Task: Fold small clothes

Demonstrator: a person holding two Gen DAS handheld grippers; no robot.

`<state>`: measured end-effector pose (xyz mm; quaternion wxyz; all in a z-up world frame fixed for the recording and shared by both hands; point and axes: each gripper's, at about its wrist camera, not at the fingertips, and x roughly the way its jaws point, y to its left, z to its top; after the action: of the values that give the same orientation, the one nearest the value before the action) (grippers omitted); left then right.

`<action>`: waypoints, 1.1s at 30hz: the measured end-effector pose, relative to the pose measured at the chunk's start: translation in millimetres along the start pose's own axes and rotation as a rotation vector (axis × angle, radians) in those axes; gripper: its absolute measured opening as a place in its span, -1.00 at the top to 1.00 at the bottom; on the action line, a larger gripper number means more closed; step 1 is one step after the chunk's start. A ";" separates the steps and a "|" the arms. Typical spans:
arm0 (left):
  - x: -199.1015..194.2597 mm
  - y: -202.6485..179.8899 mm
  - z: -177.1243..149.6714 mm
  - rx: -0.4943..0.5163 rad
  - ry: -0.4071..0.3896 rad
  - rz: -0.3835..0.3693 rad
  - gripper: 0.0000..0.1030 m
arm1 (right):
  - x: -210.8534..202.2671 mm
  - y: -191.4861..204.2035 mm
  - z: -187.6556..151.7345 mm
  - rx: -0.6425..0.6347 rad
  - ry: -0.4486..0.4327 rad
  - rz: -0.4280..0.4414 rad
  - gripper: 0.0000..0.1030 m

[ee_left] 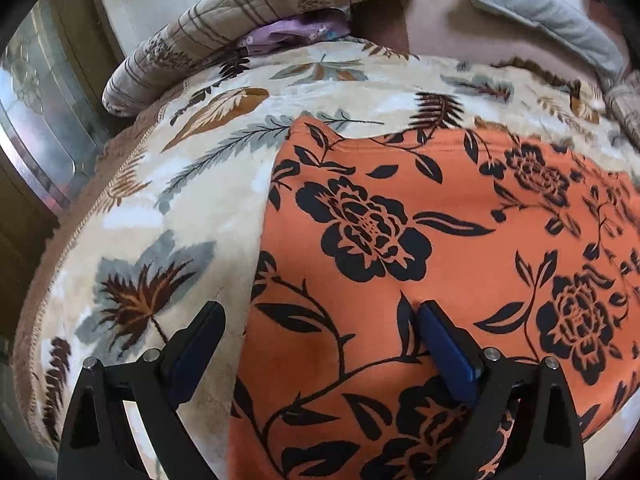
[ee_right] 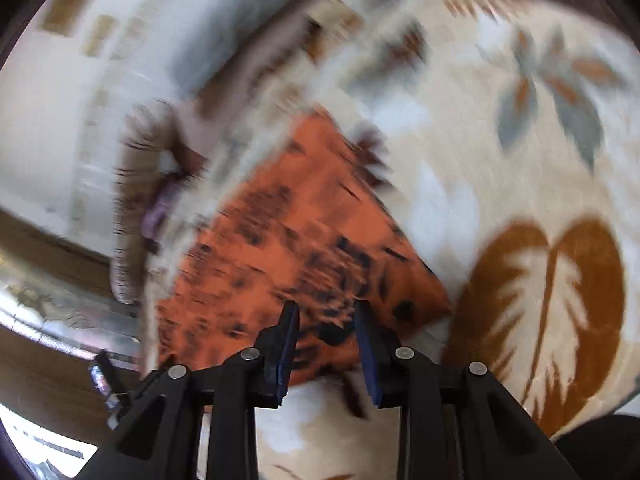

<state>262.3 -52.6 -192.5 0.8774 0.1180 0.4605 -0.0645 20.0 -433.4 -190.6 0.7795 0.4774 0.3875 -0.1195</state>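
Orange cloth point(ee_left: 460, 240) with black flower print lies spread flat on a cream blanket point(ee_left: 160, 200) printed with grey and brown leaves, covering a bed. In the left wrist view the cloth fills the right and lower part of the frame, its left edge running roughly straight up toward a top corner with a small crease. Left tongs point(ee_left: 320, 320) are wide open and hold nothing: the left finger sits over the blanket just off the cloth's edge, the right finger with its blue pad point(ee_left: 448, 352) sits over the cloth, so the cloth edge falls between the two. Whether the tips touch the fabric, cannot tell.

Beyond the cloth, at the head of the bed, a striped beige quilt point(ee_left: 224, 28) lies rolled, with a bit of purple fabric point(ee_left: 292, 32) tucked under it and a grey pillow point(ee_left: 540, 12) to the right. A window point(ee_left: 40, 120) shows at far left.

Right wrist view is heavily motion-blurred. Right tongs point(ee_right: 326, 312) are partly open, gap clearly narrower than the left pair, nothing between the blue pads point(ee_right: 290, 344). They point at the near corner of the orange cloth point(ee_right: 280, 240), tips over its edge; contact cannot be judged. The blanket point(ee_right: 520, 160) spreads to the right with a large brown leaf print point(ee_right: 552, 304) near the tongs. Blurred quilt point(ee_right: 132, 208) and purple fabric point(ee_right: 160, 204) sit past the cloth's far side.
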 end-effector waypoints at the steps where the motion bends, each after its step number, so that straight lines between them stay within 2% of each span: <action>1: -2.8 4.3 1.2 -0.017 0.002 -0.005 -0.87 | -0.9 3.3 0.7 -0.007 -0.009 0.001 0.41; 4: -9.5 21.5 1.9 -0.090 -0.009 -0.012 -0.87 | -2.1 35.5 4.7 -0.133 -0.031 -0.041 0.37; 7: -7.5 44.3 5.9 -0.200 0.006 -0.015 -0.87 | 11.7 75.5 9.8 -0.220 -0.020 0.001 0.37; 9: -5.0 56.3 6.6 -0.245 0.008 0.001 -0.87 | 35.1 106.8 13.7 -0.263 0.003 0.020 0.37; 12: 3.5 64.2 6.1 -0.267 0.029 0.044 -0.87 | 79.1 150.5 11.1 -0.321 0.061 0.055 0.37; 14: 12.5 67.4 7.4 -0.278 0.042 0.053 -0.87 | 109.7 173.1 8.5 -0.349 0.090 0.045 0.37; 16: 23.6 65.9 8.6 -0.275 0.069 0.055 -0.88 | 146.3 189.1 4.8 -0.355 0.122 0.018 0.37; 17: 24.1 66.1 7.7 -0.277 0.074 0.055 -0.88 | 166.2 194.4 2.6 -0.371 0.136 -0.029 0.35; 19: 24.6 64.9 11.7 -0.268 0.057 0.071 -0.88 | 178.6 198.8 -0.9 -0.407 0.103 -0.064 0.38; 22: 19.8 64.6 15.1 -0.253 0.042 0.073 -0.87 | 171.4 202.9 -2.1 -0.404 0.116 -0.063 0.38; 26: 9.3 69.9 15.6 -0.287 0.011 0.048 -0.87 | 130.1 185.5 -2.6 -0.379 0.109 -0.018 0.35; 27: 5.1 69.4 15.3 -0.283 -0.004 0.050 -0.87 | 112.7 172.9 -3.6 -0.367 0.094 -0.008 0.22; 28: 1.8 67.9 14.8 -0.271 -0.017 0.056 -0.87 | 101.2 163.5 -3.6 -0.348 0.084 0.003 -0.23; 29: -0.4 65.4 14.7 -0.255 -0.026 0.063 -0.87 | 86.0 151.0 -4.1 -0.317 0.068 0.021 -0.42; 31: -3.4 60.1 14.9 -0.225 -0.036 0.068 -0.87 | 50.5 116.1 -7.0 -0.217 0.019 0.067 -0.47; 33: -6.3 54.6 13.7 -0.199 -0.045 0.062 -0.87 | 30.3 89.2 -10.4 -0.134 0.009 0.076 -0.48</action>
<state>281.7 -3.6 -171.8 0.8965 0.0430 0.4410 0.0063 84.8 -373.2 -156.8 0.8120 0.4392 0.3794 -0.0614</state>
